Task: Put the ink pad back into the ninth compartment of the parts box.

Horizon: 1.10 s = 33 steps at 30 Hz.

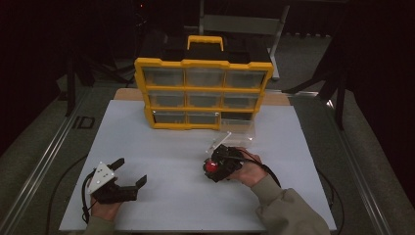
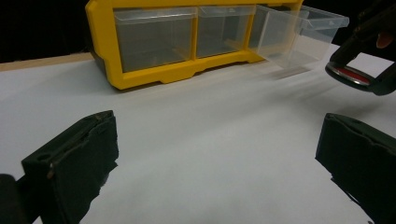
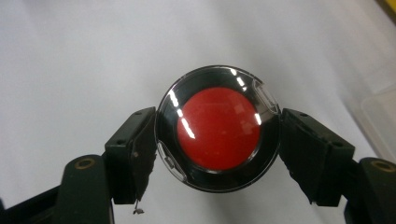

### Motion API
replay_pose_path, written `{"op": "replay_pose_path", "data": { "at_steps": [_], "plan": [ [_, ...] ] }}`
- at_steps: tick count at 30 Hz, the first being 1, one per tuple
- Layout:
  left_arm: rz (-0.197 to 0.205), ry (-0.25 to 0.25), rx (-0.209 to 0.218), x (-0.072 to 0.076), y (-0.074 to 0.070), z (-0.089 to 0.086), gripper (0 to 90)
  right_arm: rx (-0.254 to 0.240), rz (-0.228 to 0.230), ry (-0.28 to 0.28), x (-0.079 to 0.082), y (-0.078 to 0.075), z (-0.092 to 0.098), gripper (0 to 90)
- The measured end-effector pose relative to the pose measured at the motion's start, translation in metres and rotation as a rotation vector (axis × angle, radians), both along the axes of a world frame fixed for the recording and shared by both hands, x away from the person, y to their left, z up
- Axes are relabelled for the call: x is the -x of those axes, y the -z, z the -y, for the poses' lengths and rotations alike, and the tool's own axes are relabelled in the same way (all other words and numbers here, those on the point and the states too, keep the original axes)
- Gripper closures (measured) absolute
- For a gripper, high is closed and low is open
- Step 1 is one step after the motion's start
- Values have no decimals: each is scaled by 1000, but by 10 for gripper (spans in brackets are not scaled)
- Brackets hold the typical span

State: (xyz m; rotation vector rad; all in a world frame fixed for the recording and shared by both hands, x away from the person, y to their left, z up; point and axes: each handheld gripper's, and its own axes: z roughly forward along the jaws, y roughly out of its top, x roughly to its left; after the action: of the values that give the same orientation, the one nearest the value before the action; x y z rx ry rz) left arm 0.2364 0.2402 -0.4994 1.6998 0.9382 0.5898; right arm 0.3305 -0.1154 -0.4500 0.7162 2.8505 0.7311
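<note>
**Mira:** Dark curtains are standing all around, and the white desk (image 1: 161,142) is carrying only one big thing, the yellow drawer cabinet (image 1: 203,93) at its far edge. Why is one drawer sticking out?

**Tomas:** The clear drawer (image 1: 238,128) at the bottom right of the cabinet is pulled out toward the person and looks empty. I think it is waiting to receive something, or something was taken from it. I cannot tell which.

**Mira:** And the round thing?

**Tomas:** The right gripper (image 3: 217,133) is holding it just in front of the open drawer. It is a round black case with a red centre (image 3: 218,128) under a clear lid. The fingers (image 3: 133,154) are pressing on its two opposite sides, so the rim is sitting between them and the flat face is staying toward the camera. This grip across the widest part probably keeps it from slipping.

**Mira:** Is it touching the desk?

**Tomas:** In the left gripper view it seems to be hanging a little above the desk, near the drawer's front, but I am not sure.

**Mira:** What is the left gripper (image 1: 128,172) doing?

**Tomas:** It is resting in front of the cabinet, well apart to the cabinet's left side, with its fingers wide and nothing between them. I guess it is keeping out of the way, or is ready to steady the cabinet.
</note>
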Motion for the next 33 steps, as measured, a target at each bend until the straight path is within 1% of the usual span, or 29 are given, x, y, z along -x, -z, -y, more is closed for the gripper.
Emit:
{"op": "replay_pose_path", "data": {
  "at_steps": [7,13,33],
  "plan": [
    [-1,1,-1,0,0,0,0,-13,19,18,-3,-10,4,295],
    [-1,1,-1,0,0,0,0,-23,33,21,-5,-19,6,295],
    [-1,2,3,0,0,0,0,-57,71,57,-18,-44,15,295]
  ]
}}
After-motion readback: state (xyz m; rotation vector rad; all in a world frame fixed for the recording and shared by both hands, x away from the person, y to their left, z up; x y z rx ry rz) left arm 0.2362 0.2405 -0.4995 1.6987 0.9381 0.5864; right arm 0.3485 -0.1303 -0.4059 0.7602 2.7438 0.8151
